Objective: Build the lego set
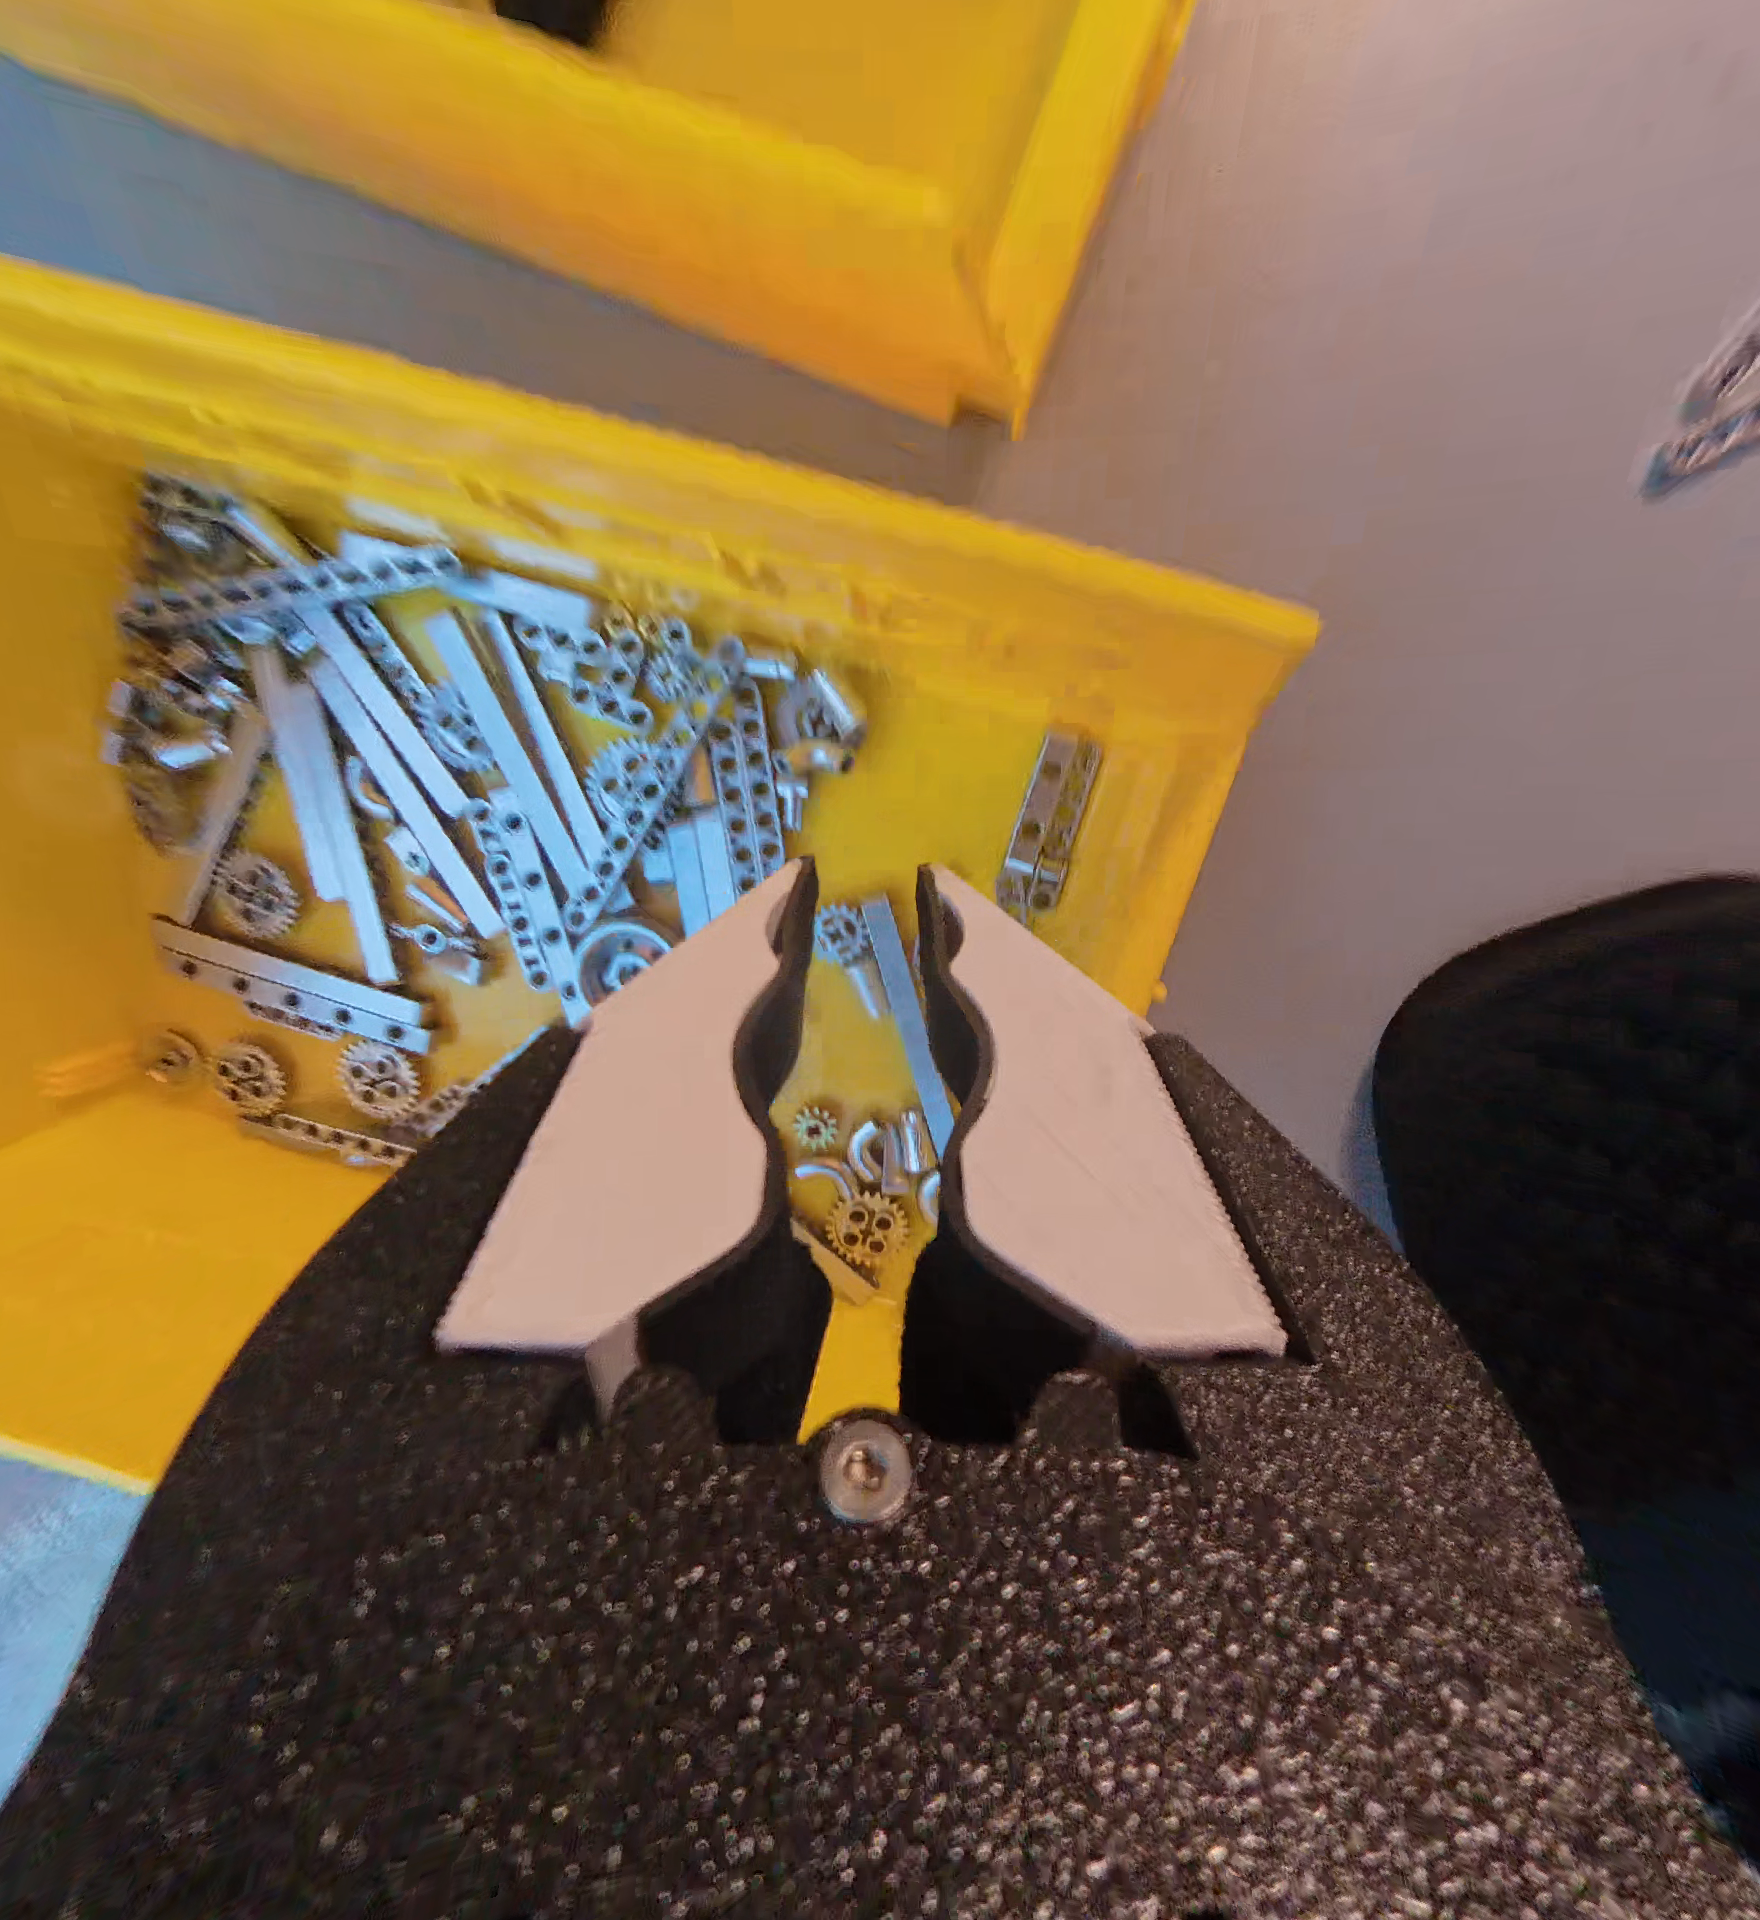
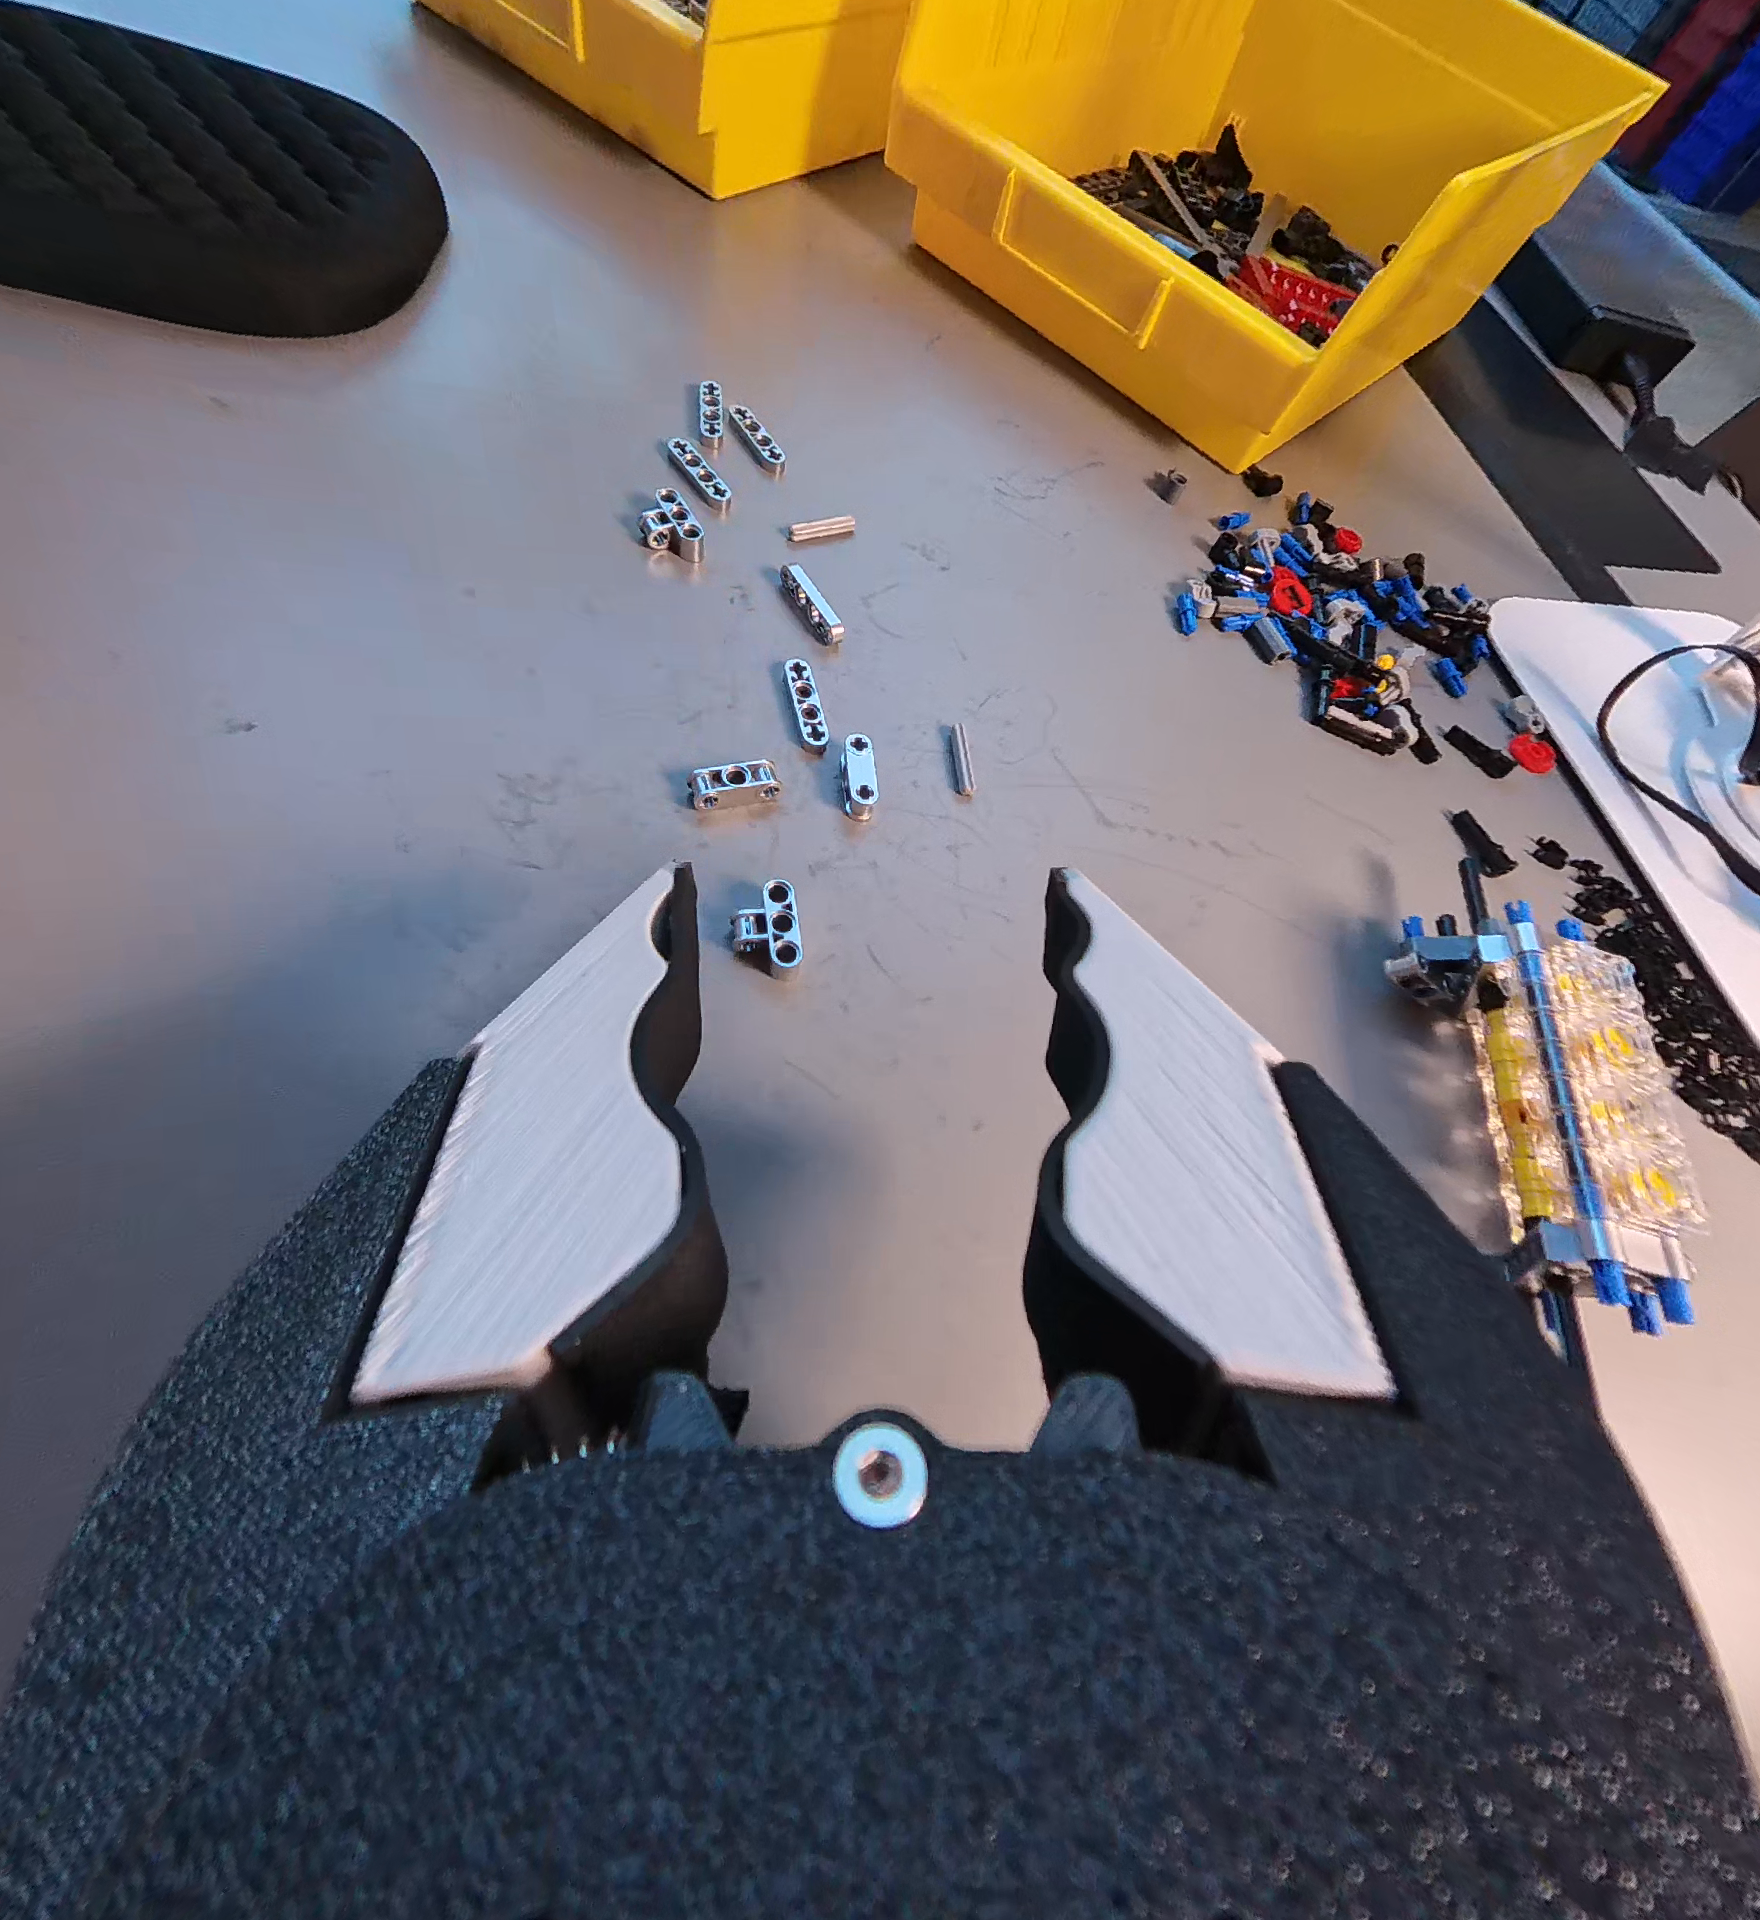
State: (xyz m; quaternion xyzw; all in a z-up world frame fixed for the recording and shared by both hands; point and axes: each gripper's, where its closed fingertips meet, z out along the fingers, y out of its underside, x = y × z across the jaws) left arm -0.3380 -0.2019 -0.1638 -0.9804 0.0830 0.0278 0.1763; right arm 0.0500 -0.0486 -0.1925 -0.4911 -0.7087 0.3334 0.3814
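Note:
My left gripper hovers over a yellow bin that holds a heap of grey beams, bars and gears. Its jaws stand a narrow gap apart, and through the gap I see gears and a thin grey bar lying in the bin; nothing looks clamped. My right gripper is wide open and empty, low over the grey table. A small grey connector piece lies just inside its left fingertip. Several short grey beams and two axles lie scattered beyond it.
A second yellow bin stands behind the first. In the right wrist view, a yellow bin of black and red parts, a pile of small blue, black and red pins, a partly built assembly, a white base with a cable and a black gripper body. One gripper's finger ends stand about 45 centimetres off the other's. From my right tips it is roughly 4 centimetres to the small grey connector piece; from my left, 40 centimetres.

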